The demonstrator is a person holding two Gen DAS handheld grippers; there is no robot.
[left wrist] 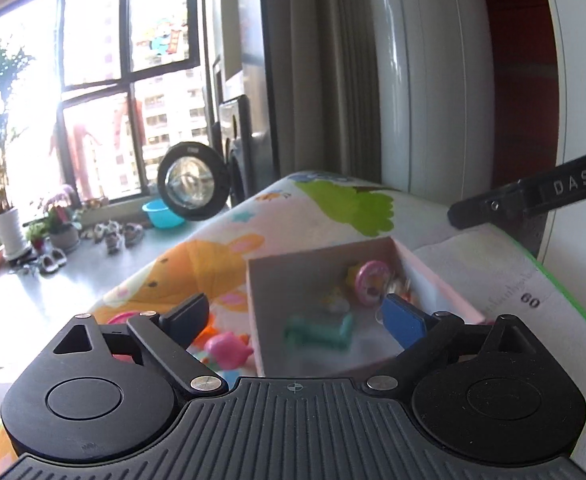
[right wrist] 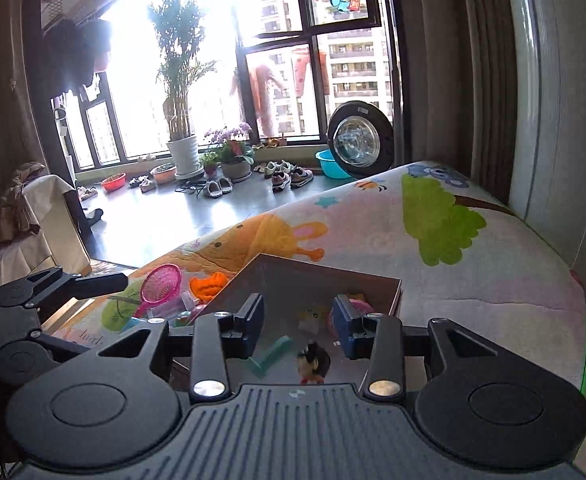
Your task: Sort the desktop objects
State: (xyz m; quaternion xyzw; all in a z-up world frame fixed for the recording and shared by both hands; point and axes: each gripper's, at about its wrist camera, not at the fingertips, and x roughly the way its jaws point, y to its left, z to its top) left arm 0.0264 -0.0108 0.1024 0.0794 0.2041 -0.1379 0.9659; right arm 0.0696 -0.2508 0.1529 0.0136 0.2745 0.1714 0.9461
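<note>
Pink-rimmed box lies under both spread, empty grippers, left and right.

Bright room with a large window

Strong daylight enters the dark-framed window; potted plants and shoes stand on the grey floor.

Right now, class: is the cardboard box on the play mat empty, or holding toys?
Holding toys. The box contains a teal dumbbell, a small doll and a pink disc.
</note>
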